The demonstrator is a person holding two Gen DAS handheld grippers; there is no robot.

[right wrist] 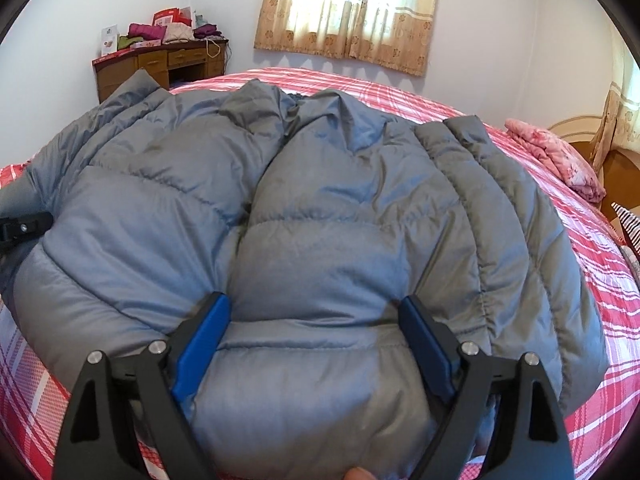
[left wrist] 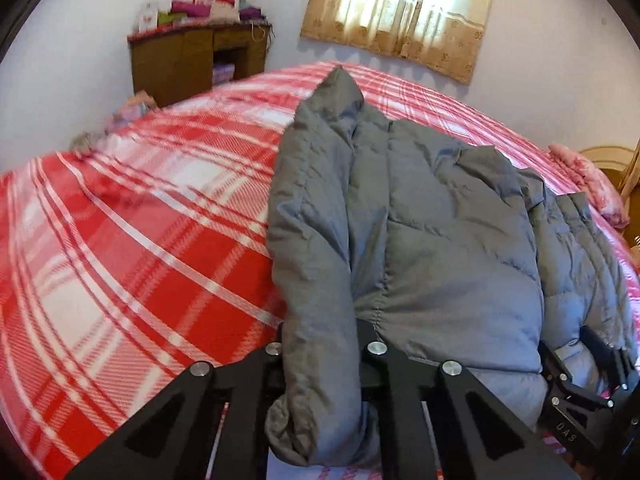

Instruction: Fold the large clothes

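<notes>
Nearest, the left claw pinches a sleeve of the grey puffer jacket; the right claw grips the jacket's bulky hem, its fingers held wide by the padding. The jacket lies heaped on a red plaid bed, blocking much of it. Beyond stand a cluttered wooden table, a pink folded quilt and a curtained window.

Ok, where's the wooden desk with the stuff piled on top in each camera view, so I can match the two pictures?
Left wrist view: the wooden desk stands upper left, against the wall beyond the bed, left of the grey puffer jacket.
Right wrist view: the desk is again upper left, partly hidden behind the jacket.
Shared landmark: the curtained window, to the desk's right in both views.
</notes>
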